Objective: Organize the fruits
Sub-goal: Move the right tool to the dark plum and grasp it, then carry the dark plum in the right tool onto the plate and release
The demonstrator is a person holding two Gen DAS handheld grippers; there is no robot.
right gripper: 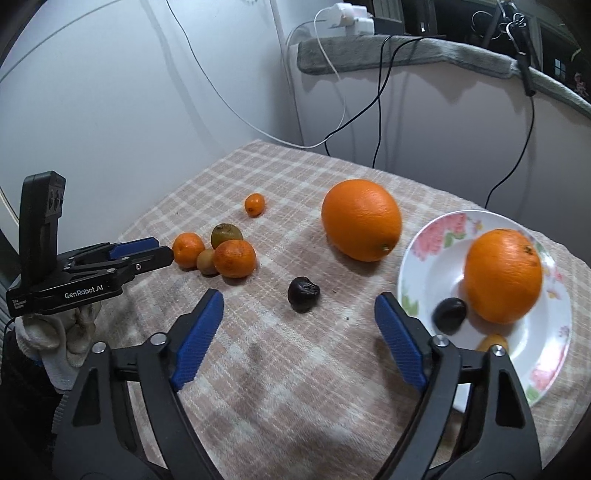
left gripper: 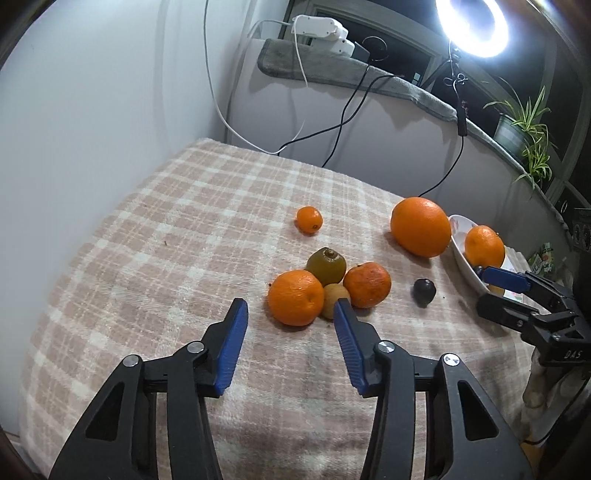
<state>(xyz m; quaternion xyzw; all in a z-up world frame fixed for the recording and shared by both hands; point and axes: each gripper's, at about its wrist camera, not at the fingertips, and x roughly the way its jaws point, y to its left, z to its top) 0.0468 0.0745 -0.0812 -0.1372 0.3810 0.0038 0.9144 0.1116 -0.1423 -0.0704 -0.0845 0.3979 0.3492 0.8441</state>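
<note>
A cluster of two mandarins, a green-brown fruit and a small tan fruit lies on the checked cloth. My left gripper stands open just short of it, nothing between its pads. A dark fruit lies alone just beyond the tips of my open right gripper. A big orange rests beside the flowered plate. The plate holds another orange, a dark fruit and a small yellow fruit.
A tiny mandarin sits apart, farther back on the cloth. Cables hang down behind the table. A ring light and a potted plant stand on the ledge at the back right. A white wall is on the left.
</note>
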